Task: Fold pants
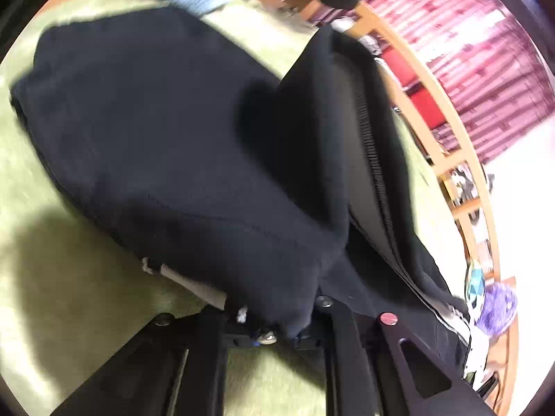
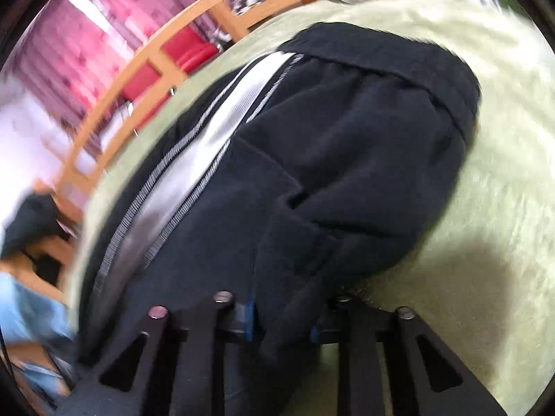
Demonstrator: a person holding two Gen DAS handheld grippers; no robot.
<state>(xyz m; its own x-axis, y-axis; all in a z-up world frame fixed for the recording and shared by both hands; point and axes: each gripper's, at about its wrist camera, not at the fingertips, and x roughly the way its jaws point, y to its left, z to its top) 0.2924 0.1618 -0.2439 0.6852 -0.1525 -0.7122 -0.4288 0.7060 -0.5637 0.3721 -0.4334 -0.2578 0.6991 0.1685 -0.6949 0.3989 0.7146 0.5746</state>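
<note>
Where a white tag (image 1: 187, 282) stuck out from under the near edge of the black pants (image 1: 166, 131), just ahead of the left claw's left finger, blur left any print on it unreadable. No brand or writing could be made out on the pants in either view; the only marking was a white side stripe (image 2: 208, 152) with grey stitched edges, running away ahead and left of the right claw.

Left claw (image 1: 274, 332): clenched on a gathered fold of the pants, cloth bunched between the fingers and rising up to the right of the claw as a lifted flap. The claw sat low over the pale green carpet (image 1: 69, 294), tilted in the view.

Right claw (image 2: 284, 326): likewise clamped on a dark fold of pants (image 2: 347, 145), cloth filling the gap between the fingers. The elastic waistband (image 2: 399, 69) lay farthest ahead of this claw. Carpet (image 2: 503, 173) showed to its right.

Pants lay spread on the carpet, stretched out ahead of both claws. A wooden rail (image 1: 447, 159) with red cushions (image 1: 423, 104) stood beyond, to the right of the left claw.
</note>
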